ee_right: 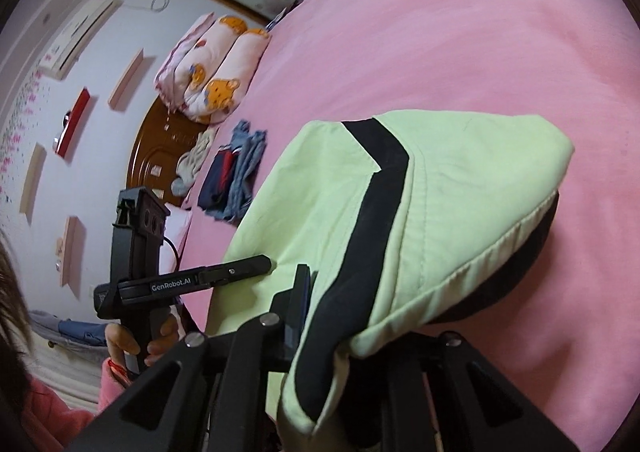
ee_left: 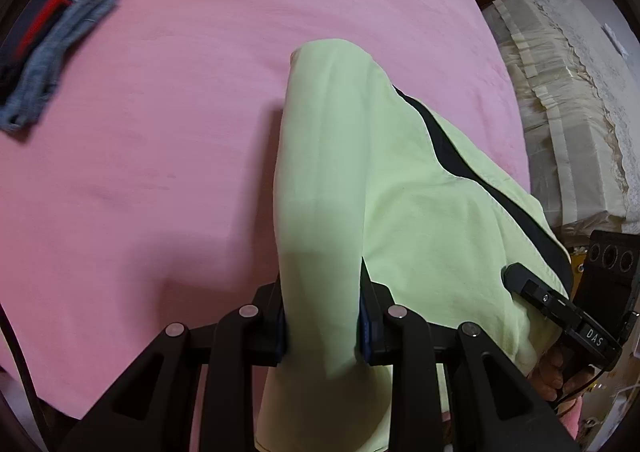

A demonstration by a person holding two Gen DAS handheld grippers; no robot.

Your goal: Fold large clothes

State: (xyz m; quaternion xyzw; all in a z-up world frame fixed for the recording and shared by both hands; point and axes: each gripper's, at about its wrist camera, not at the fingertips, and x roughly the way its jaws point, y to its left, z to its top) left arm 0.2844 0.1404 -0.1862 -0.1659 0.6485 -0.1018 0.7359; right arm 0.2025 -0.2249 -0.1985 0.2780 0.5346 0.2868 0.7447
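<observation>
Left wrist view: the left claw (ee_left: 322, 328) is seen pinching a thick fold of the green garment (ee_left: 384, 188), cloth filling the gap between its blue pads.
Left claw state: pressed onto the garment; the fabric is gathered between the jaws and hangs below them.
Right wrist view: the right claw (ee_right: 340, 316) is seen gripping the garment (ee_right: 460, 188) at a black-striped edge; one finger is visible left of the cloth, the other is covered by it.
Right claw state: drawn nearly together on the garment.
Garment: light green with a black stripe (ee_right: 376, 212); it is held up off the bed (ee_left: 180, 112) between both claws, draped over them, its far end drooping toward the pink sheet.
Bed: covered with a pink sheet; the garment is carried above its near part.
Other clothes: a folded denim and red-and-navy pile (ee_left: 48, 52) is laid on the bed, well apart from the garment, toward the headboard side.
Pillows: bear-print rolls (ee_right: 212, 68) are stacked at the bed's far end, beyond the pile.
Hands: the left claw's handle is held by a hand (ee_right: 136, 340) with a pink sleeve; fingers on the right handle (ee_left: 556, 368) are partly seen beside the bed.
</observation>
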